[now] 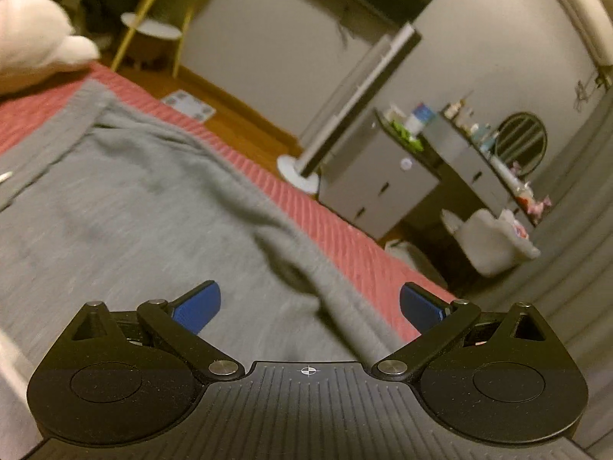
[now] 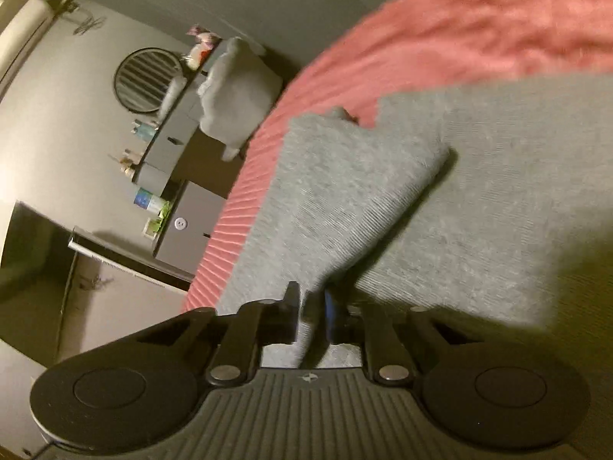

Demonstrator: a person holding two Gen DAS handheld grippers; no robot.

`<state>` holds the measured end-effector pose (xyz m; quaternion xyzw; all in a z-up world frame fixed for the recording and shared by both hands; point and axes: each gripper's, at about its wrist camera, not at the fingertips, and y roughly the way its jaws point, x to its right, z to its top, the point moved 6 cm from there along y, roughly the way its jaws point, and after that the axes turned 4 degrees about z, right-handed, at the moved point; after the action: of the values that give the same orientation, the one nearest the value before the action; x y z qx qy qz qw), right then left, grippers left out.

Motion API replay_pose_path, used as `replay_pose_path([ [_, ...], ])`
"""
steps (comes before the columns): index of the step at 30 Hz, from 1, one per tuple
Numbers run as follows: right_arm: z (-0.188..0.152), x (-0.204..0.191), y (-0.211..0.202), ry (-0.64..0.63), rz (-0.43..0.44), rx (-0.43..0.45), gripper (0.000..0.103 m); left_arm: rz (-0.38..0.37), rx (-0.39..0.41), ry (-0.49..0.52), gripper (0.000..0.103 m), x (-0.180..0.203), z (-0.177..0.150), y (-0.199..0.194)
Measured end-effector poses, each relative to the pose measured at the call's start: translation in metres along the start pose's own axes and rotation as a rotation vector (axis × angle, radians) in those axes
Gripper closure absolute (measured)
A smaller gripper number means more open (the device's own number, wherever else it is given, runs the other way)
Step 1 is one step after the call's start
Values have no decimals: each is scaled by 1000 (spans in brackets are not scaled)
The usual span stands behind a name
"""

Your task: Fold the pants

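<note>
Grey pants (image 1: 145, 207) lie spread on a red ribbed bedspread (image 1: 337, 226). My left gripper (image 1: 310, 304) is open with its blue pads wide apart, just above the grey cloth near the bed's edge, holding nothing. In the right wrist view, my right gripper (image 2: 312, 316) is shut on a fold of the grey pants (image 2: 345, 191). The pinched piece is lifted and hangs as a flap over the rest of the pants (image 2: 498, 191), which lie flat on the bedspread (image 2: 459, 30).
A white plush toy (image 1: 34, 38) sits at the bed's far left. Beside the bed are a wooden floor, a standing fan (image 1: 356, 107), grey drawers (image 1: 379, 180), a cluttered dresser with a round mirror (image 1: 521, 143) and a white chair (image 1: 486, 241).
</note>
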<state>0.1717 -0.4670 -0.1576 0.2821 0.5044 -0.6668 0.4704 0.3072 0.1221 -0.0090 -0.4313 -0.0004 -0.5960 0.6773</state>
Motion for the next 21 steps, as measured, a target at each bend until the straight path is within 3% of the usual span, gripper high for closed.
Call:
replay_pose_path([
  [4,-3,5,2,26,39,-2,91,42,-88,17,2,8,26,60],
  [8,5,10,3,75,87,-22,83,87,-181,-29,4,7,43,109],
  [10,5,10,5,65,86,-29,83,111,-226,-26,4,8,48,128],
  [14,3,1,9,24,82,-35,73,181,-379,-43,5,3,41,164],
  [16,1,0,9,1,70,-32,74,224,-372,-21,16,1,38,167],
  [18,0,1,8,-17,45,-25,90,276,-353,39,64,1,38,157],
  [20,0,5,6,2,37,-29,97,238,-329,42,89,0,41,139],
  [21,1,6,2,21,48,-29,98,202,-304,2,91,-2,44,124],
])
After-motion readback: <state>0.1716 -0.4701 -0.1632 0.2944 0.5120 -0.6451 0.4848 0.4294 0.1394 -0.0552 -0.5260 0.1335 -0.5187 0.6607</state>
